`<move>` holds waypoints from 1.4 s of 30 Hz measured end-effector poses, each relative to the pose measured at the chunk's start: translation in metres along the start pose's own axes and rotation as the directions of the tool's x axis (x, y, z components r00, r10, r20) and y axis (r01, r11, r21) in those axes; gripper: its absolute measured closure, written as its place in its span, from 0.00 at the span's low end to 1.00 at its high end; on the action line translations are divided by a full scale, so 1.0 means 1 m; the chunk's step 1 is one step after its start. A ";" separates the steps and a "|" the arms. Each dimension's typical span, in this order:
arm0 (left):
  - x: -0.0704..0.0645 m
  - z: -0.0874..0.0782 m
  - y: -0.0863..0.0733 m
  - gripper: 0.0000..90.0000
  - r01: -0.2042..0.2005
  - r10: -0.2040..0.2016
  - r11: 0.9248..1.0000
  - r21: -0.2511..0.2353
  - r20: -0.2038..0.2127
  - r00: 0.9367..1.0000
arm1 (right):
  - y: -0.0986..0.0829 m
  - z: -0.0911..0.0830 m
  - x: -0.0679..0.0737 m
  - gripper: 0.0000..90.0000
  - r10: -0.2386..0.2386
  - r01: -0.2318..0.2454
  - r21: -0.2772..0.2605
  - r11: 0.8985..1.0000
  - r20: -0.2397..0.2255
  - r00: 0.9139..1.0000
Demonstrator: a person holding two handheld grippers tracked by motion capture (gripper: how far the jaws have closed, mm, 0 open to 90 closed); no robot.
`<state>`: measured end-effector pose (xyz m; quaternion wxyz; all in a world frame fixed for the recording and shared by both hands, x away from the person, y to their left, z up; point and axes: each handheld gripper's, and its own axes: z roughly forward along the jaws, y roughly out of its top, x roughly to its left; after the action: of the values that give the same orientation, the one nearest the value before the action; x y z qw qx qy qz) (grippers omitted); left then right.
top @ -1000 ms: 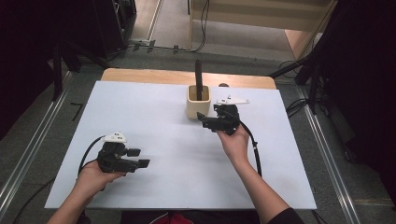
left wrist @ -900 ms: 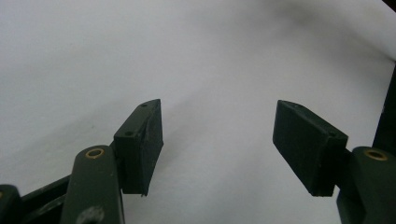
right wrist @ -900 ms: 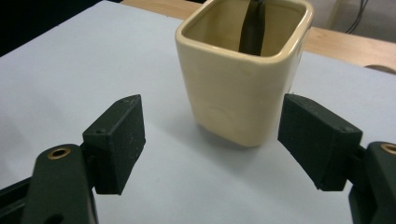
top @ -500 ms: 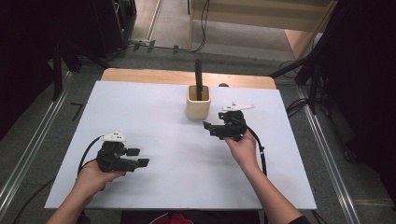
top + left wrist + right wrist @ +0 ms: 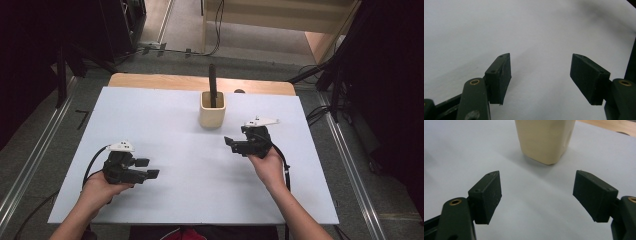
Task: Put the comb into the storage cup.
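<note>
A cream cup [image 5: 212,111] stands on the white sheet [image 5: 165,130] at the back middle, with a black rod [image 5: 212,82] upright in it. My right gripper [image 5: 231,144] is open and empty, a little in front and to the right of the cup, pointing left. In the right gripper view the cup [image 5: 545,140] sits just beyond my open right gripper [image 5: 536,197], apart from it. My left gripper [image 5: 148,168] lies open near the front left, pointing right. The left gripper view has my open left gripper [image 5: 540,77] over bare white sheet.
The white sheet covers most of a wooden table, whose bare strip [image 5: 165,81] shows at the back. Metal rails [image 5: 30,160] run along both sides on the floor. Cables [image 5: 217,30] lie beyond the table.
My right gripper has drawn back from the cup toward the front right, open throughout. The left gripper has hardly moved.
</note>
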<state>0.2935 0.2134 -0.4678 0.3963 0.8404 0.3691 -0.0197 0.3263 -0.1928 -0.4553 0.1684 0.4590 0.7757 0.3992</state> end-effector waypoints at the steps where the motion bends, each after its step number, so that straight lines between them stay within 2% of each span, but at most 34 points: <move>1: 0.000 0.000 0.000 0.38 -0.001 0.001 1.000 0.000 0.000 1.000 | -0.002 -0.001 0.000 0.23 -0.002 0.002 0.003 1.000 0.000 1.000; 2: 0.000 0.000 0.000 0.38 -0.001 0.001 1.000 0.000 -0.001 1.000 | -0.003 -0.002 0.000 0.23 0.000 0.000 0.007 1.000 -0.002 1.000; 8: 0.000 0.000 0.000 0.38 -0.002 0.002 1.000 -0.001 0.000 1.000 | -0.013 -0.008 0.002 0.23 -0.065 0.064 0.021 0.998 0.031 0.997; 10: 0.000 0.000 0.000 0.38 -0.003 0.003 1.000 -0.001 0.000 1.000 | -0.016 -0.010 0.003 0.23 -0.070 0.069 0.025 0.997 0.037 0.997; 16: 0.000 0.000 0.000 0.38 -0.003 0.003 1.000 -0.001 0.000 1.000 | -0.023 -0.015 0.004 0.23 -0.106 0.104 0.049 0.993 0.036 0.994; 25: 0.000 -0.001 0.000 0.38 -0.004 0.004 1.000 0.002 0.000 1.000 | -0.033 -0.023 0.005 0.23 -0.119 0.116 0.079 0.990 0.034 0.992; 32: 0.000 -0.001 0.000 0.38 -0.005 0.005 1.000 0.002 0.000 1.000 | -0.041 -0.031 0.005 0.23 -0.108 0.107 0.123 0.987 0.002 0.994; 42: -0.001 -0.001 0.000 0.38 -0.011 0.011 1.000 0.004 0.003 1.000 | -0.050 -0.042 0.002 0.23 -0.106 0.105 0.129 0.986 -0.002 0.994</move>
<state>0.2924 0.2132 -0.4674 0.3952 0.8433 0.3637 -0.0194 0.2699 -0.2240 -0.4679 0.1613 0.4281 0.8226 0.3377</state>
